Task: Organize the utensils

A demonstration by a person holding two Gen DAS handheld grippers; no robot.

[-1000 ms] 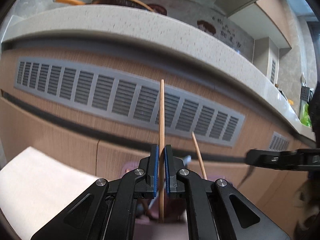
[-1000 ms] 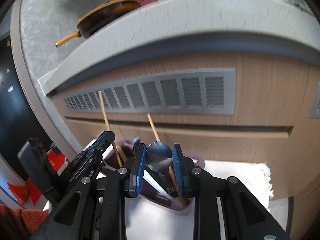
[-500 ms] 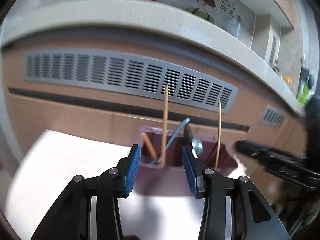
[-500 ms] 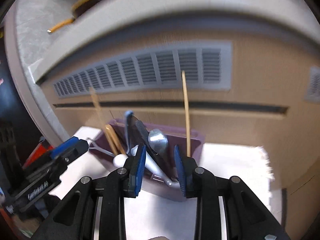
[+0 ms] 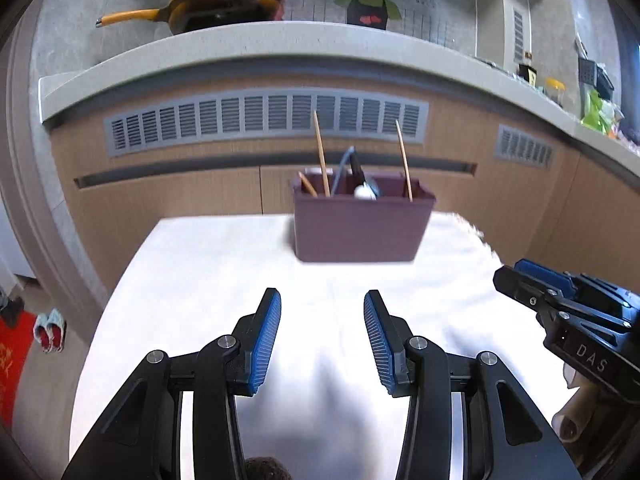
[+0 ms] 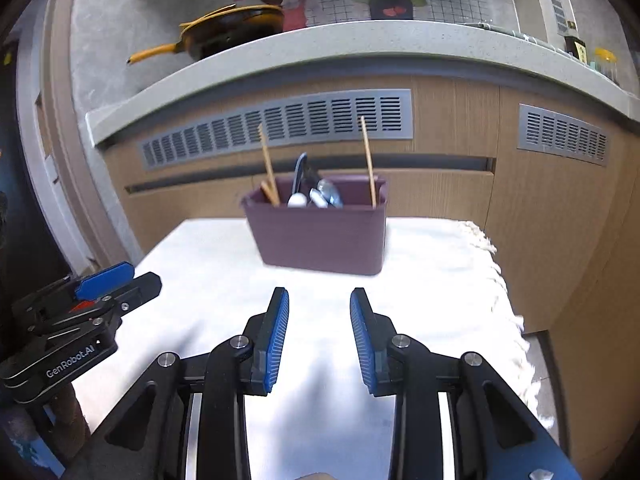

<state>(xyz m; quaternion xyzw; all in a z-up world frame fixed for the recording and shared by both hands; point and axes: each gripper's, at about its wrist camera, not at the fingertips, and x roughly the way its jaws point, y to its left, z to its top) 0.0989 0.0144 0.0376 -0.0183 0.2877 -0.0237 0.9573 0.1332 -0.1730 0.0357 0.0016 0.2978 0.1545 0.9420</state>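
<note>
While the left gripper [image 5: 322, 304] hangs over the white desk [image 5: 200, 272], its jaws stand wide apart and empty, having just opened; the holder [image 5: 362, 228] sits at the far edge with chopsticks [image 5: 321, 159] upright inside. From the right wrist, the right gripper [image 6: 319, 302] has just spread too, empty, near the holder [image 6: 320, 236].

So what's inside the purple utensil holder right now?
Purple holder: two upright chopsticks, shorter wooden sticks at its left, spoons and dark handles. Its walls hide their lower ends.
</note>
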